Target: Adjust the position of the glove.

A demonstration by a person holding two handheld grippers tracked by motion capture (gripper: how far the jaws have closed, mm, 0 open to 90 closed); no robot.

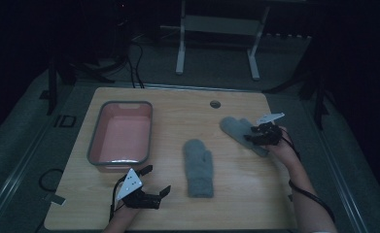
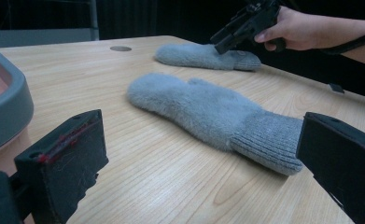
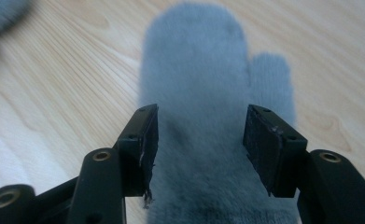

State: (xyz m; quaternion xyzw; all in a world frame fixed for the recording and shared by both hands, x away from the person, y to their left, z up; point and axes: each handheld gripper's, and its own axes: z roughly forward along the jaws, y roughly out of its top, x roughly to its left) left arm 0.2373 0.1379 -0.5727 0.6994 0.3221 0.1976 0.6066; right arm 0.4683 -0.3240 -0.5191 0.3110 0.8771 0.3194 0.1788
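While my right gripper (image 3: 200, 140) hangs over the far fuzzy grey wool mitten (image 3: 203, 84) at the wooden table's (image 1: 236, 184) right edge, jaws apart astride it, not yet pinching, I risk nipping only loose fluff and having it slide free. My left gripper (image 1: 157, 180) gapes empty.

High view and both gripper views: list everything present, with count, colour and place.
table: one, light wood, under everything.
far mitten: one, grey, right side of table, under the right gripper.
near mitten: one, grey, table centre, lying flat.
tub: one, pink inside with grey rim, left side of table.
white frame: one, on floor beyond table.
left gripper: black, jaws wide open, near front edge.
right gripper: black, jaws apart over the far mitten.
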